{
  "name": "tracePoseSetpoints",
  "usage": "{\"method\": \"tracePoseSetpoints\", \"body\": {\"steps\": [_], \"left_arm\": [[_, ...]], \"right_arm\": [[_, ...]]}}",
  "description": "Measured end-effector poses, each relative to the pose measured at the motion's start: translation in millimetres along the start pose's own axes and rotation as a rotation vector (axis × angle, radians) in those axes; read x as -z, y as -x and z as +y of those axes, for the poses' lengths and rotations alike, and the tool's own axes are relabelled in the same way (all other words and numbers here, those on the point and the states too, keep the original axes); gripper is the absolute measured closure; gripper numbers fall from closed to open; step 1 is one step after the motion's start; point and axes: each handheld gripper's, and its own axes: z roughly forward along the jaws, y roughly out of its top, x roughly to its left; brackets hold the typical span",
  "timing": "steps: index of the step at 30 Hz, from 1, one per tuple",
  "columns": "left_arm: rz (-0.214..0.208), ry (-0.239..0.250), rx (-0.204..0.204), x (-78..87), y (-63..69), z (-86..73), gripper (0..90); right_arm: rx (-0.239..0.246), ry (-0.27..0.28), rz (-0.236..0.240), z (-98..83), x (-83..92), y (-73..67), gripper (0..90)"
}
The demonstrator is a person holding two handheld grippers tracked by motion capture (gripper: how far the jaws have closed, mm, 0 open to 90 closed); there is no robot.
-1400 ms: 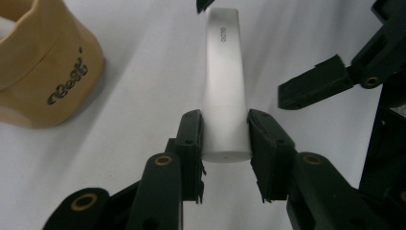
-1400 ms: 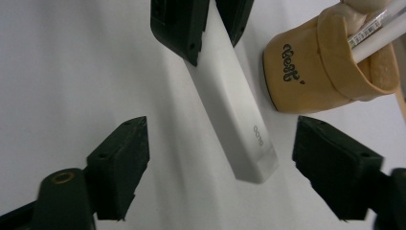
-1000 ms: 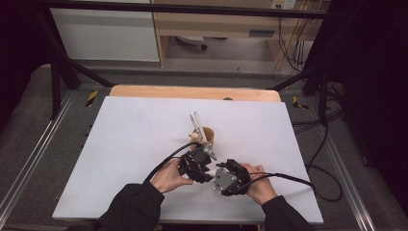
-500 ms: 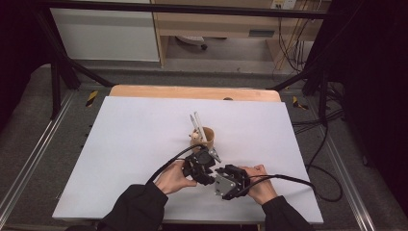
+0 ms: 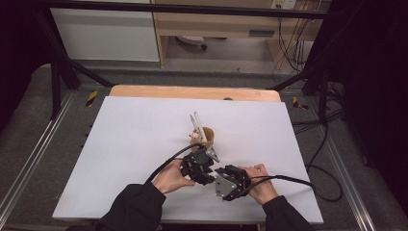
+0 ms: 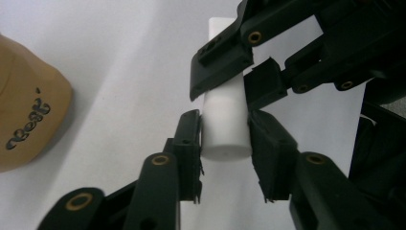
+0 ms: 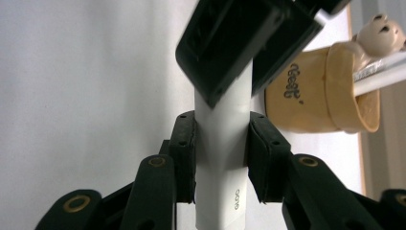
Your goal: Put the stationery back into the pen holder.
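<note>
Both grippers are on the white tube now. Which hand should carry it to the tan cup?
Probably left. The left gripper sits right beside the tan cup, while the right gripper is farther back toward the table edge. Both have jaws pressed on the white tube; the right's have just been closing.

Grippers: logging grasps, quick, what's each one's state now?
Left gripper: closed on the white tube.
Right gripper: jaws just closing, now closed on the same tube.
</note>
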Motion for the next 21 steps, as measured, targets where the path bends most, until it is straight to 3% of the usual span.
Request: {"method": "tracePoseSetpoints", "body": {"steps": [5,8,14,21], "left_arm": [[0.020,0.037,0.006,9.7,-2.9,-7.6,46.5],[0.058,0.060,0.002,17.6,-4.9,-16.4,35.2],[0.106,0.111,0.041,30.3,-12.5,-39.6,23.1],[0.180,0.129,0.093,38.8,-20.0,-68.2,13.6]], "right_arm": [[-0.030,-0.026,0.009,-2.5,-1.1,2.4,66.6],[-0.055,-0.036,0.013,-3.2,-1.0,4.6,66.6],[-0.114,-0.044,0.005,-7.0,-0.3,11.4,66.6],[-0.195,-0.039,0.006,-12.2,0.4,18.3,66.6]]}}
